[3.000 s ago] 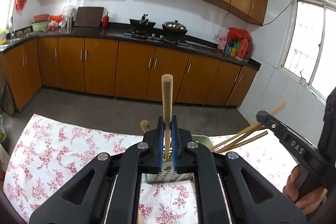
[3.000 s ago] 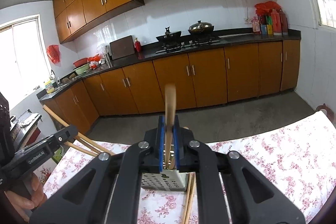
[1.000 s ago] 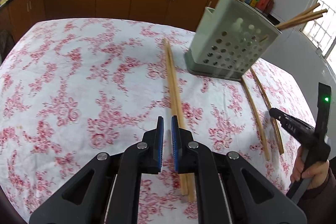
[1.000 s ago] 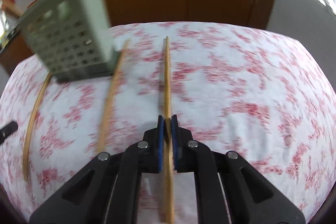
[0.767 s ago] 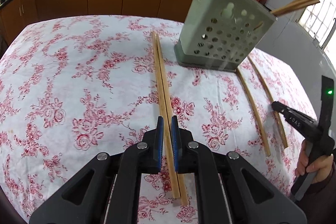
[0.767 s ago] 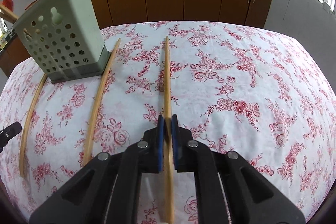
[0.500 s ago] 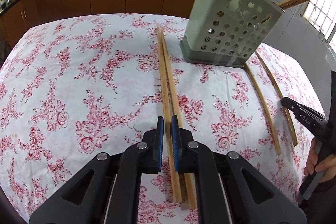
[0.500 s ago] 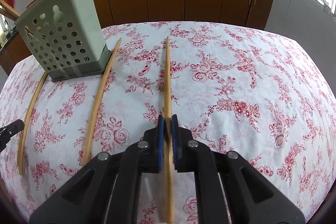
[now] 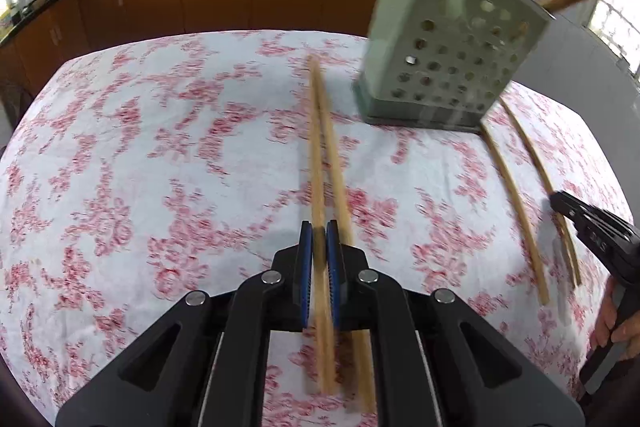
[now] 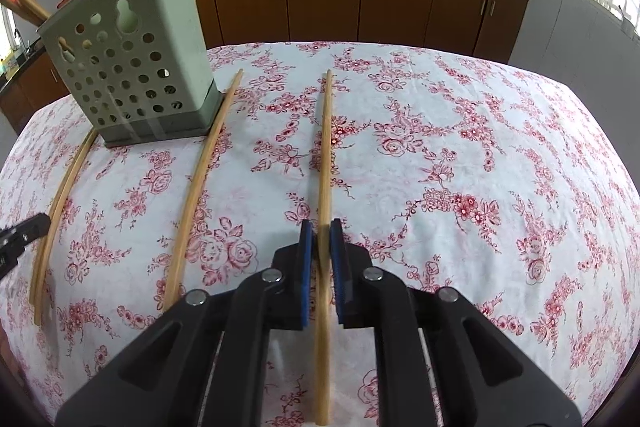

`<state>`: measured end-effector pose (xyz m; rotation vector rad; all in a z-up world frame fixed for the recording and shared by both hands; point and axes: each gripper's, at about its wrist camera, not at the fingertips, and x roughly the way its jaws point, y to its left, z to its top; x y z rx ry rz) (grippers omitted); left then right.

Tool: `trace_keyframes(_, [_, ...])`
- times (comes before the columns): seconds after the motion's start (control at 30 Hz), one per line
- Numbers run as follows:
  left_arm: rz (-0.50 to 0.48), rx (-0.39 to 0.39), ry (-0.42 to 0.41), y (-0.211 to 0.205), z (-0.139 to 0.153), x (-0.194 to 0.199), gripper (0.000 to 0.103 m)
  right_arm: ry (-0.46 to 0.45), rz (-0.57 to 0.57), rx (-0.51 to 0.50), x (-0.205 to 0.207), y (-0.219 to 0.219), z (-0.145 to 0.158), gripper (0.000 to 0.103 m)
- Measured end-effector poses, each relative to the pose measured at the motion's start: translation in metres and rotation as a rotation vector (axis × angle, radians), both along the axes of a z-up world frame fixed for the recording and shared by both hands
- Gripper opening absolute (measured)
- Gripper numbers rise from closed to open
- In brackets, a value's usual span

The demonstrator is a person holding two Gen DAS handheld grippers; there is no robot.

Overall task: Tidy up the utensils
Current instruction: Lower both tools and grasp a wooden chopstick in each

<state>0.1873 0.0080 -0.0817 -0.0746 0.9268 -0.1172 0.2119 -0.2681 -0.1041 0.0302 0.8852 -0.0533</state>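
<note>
Left tool (image 9: 319,263): jaws nearly closed with one chopstick (image 9: 319,163) running between the pads; view is motion-blurred, so can't tell if it's actually clamped or just straddled. A second chopstick (image 9: 340,183) lies touching or just beside it on the right, outside the jaws.

Right tool (image 10: 321,259): jaws narrow, a chopstick (image 10: 325,163) passing between the pads. Thin gap visible on each side, so it looks straddled, not gripped.

Further out on the desk (image 10: 500,155), flowered cloth: two more loose chopsticks, one (image 10: 202,171) whose far end touches the holder's base, one (image 10: 60,203) on the holder's far side.

At the back, the green perforated holder (image 10: 132,67) stands upright with several chopsticks already leaning out of it.

Risks, my read:
- Left jaws catch the neighbour stick too, since the pair lies so close; a two-stick pinch is likely to shear and drop one.
- Round stick, flat pads: an off-centre squeeze could roll it out.
- Grip is near one end, so the long free end may swing and knock the light holder over.
</note>
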Motion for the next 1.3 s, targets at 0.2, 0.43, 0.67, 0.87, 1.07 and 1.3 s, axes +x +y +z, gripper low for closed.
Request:
trace_keyframes(0.2, [0.123, -0.004, 0.006, 0.043, 0.002, 0.006, 0.008, -0.009, -0.051, -0.004, 0.002, -0.019, 0.000, 0.008])
trace_keyframes(0.43, [0.083, 0.016, -0.003, 0.054, 0.003, 0.009, 0.008, -0.020, -0.066, 0.017, 0.001, -0.035, 0.000, 0.009])
trace_keyframes(0.67, [0.059, 0.036, -0.039, 0.049, 0.001, 0.010, 0.009, -0.029, -0.055, 0.010, 0.000, -0.035, -0.001, 0.009])
trace_keyframes(0.87, [0.050, 0.044, -0.057, 0.047, 0.000, 0.001, 0.010, -0.028, -0.055, 0.011, 0.000, -0.034, -0.001, 0.010])
trace_keyframes(1.07, [0.049, 0.053, -0.056, 0.047, 0.000, 0.002, 0.011, -0.028, -0.056, 0.019, 0.001, -0.036, -0.002, 0.010])
trace_keyframes(1.3, [0.048, 0.043, -0.054, 0.049, 0.002, 0.004, 0.011, -0.027, -0.051, 0.019, 0.002, -0.033, -0.002, 0.014])
